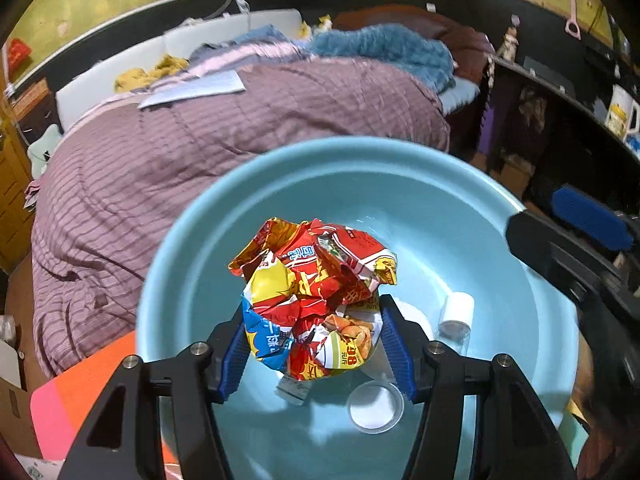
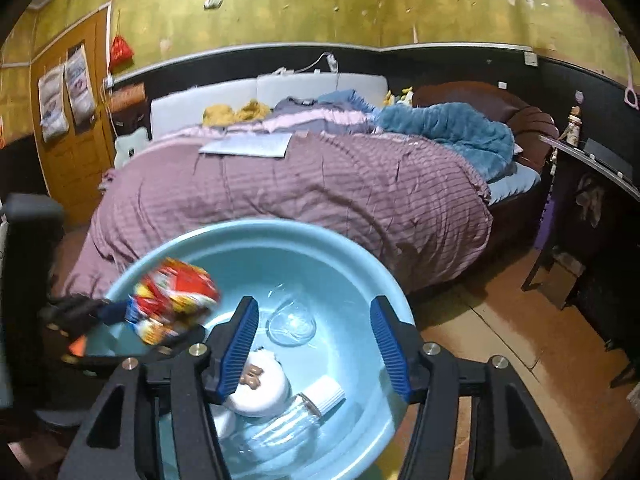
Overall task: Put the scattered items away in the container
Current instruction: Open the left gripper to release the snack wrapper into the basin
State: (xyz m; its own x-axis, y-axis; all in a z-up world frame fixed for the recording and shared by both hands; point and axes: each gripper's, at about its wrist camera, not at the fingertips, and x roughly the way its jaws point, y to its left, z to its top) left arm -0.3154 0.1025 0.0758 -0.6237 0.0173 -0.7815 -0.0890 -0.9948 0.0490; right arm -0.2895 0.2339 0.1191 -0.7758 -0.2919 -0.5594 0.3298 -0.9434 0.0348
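Note:
A crumpled red and yellow snack wrapper [image 1: 316, 280] hangs over the light blue basin [image 1: 420, 208], and my left gripper [image 1: 314, 312] is shut on its lower part with both blue pads pressing it. Below it in the basin lie a clear bottle with a white cap [image 1: 456, 316] and a clear plastic cup [image 1: 374, 408]. My right gripper [image 2: 315, 308] stands open above the basin [image 2: 248, 228] with nothing between its fingers. Under it lie the clear cup [image 2: 292, 320], a white round container [image 2: 268, 392] and the bottle [image 2: 304, 408]. The wrapper [image 2: 172, 300] shows at the left.
A bed with a purple striped quilt [image 2: 320, 192] and a blue blanket [image 2: 460, 128] lies just behind the basin. A dark shelf unit [image 2: 592, 200] stands at the right on the brown floor [image 2: 500, 320]. A pink and orange surface [image 1: 80, 380] lies under the basin's left side.

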